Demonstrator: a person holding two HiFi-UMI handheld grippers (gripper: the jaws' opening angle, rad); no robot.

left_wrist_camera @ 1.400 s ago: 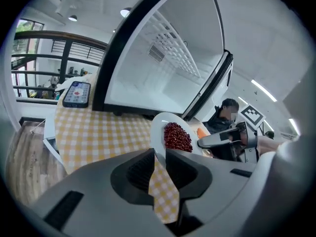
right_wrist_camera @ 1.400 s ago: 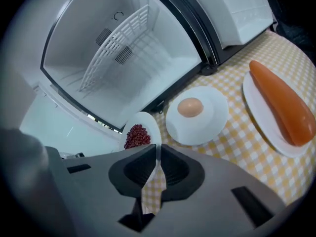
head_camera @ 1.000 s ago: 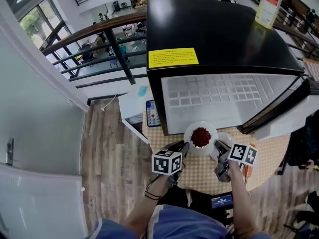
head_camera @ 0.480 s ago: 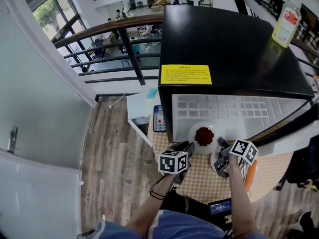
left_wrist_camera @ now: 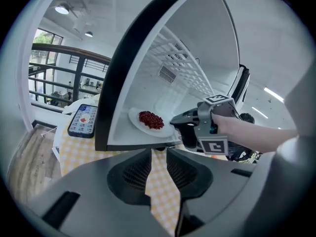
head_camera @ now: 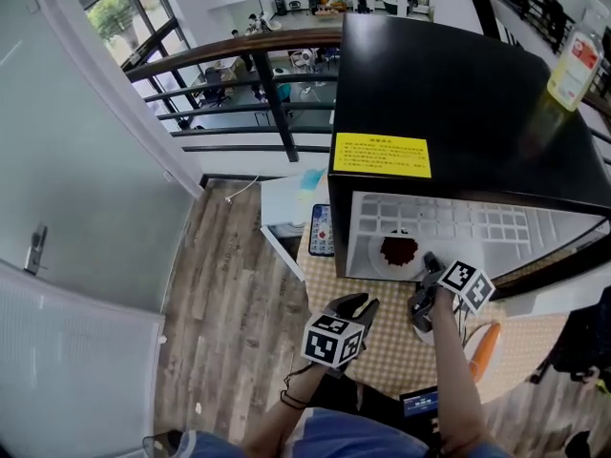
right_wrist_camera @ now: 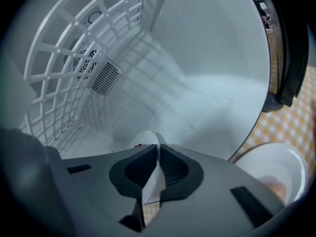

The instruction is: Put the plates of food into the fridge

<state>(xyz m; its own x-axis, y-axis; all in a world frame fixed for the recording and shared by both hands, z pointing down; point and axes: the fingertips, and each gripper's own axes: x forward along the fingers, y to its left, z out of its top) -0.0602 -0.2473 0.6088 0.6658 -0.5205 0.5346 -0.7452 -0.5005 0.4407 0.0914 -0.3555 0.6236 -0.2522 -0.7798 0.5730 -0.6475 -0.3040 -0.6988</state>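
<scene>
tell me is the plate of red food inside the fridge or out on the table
Inside. The plate is over the fridge floor, past its black front edge; the right gripper is shut on its rim.

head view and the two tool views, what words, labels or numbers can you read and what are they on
Nothing is clear enough to quote.
Yellow label on top of the fridge: lines of print, too small to read.
Bottle label: blurred.
Phone screen: coloured icons only, too small to read.
Marker cubes: black-and-white square patterns, no letters.
</scene>
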